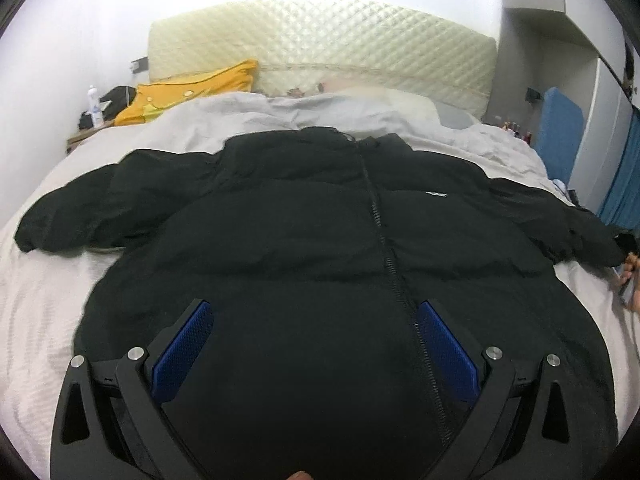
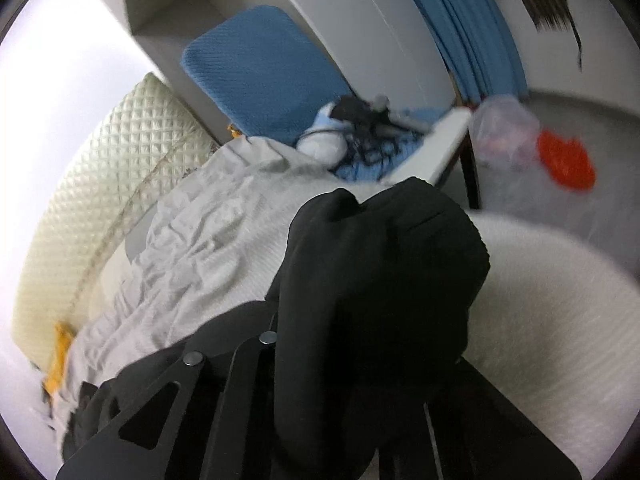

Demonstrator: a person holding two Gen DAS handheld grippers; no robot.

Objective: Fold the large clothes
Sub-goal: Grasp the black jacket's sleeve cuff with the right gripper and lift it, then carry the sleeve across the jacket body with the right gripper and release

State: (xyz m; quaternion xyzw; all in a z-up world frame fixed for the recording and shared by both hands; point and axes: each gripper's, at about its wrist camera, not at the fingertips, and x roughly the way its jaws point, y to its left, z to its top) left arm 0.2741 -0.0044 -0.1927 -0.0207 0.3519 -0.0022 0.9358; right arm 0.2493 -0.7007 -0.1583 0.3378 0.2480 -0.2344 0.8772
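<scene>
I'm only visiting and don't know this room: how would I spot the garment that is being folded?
Look at the bed with the quilted cream headboard. Spread across its pale sheet, front up with sleeves out to both sides, lies the jacket. It is the only black, puffy thing there, with a zip down the middle, unlike the yellow cloth near the headboard.

Right gripper [image 2: 372, 344] clamped on black jacket sleeve [image 2: 384, 264], fingertips hidden by fabric; sleeve raised over white bed [image 2: 540, 300]; blue cushion [image 2: 260, 68] beyond bed.
</scene>
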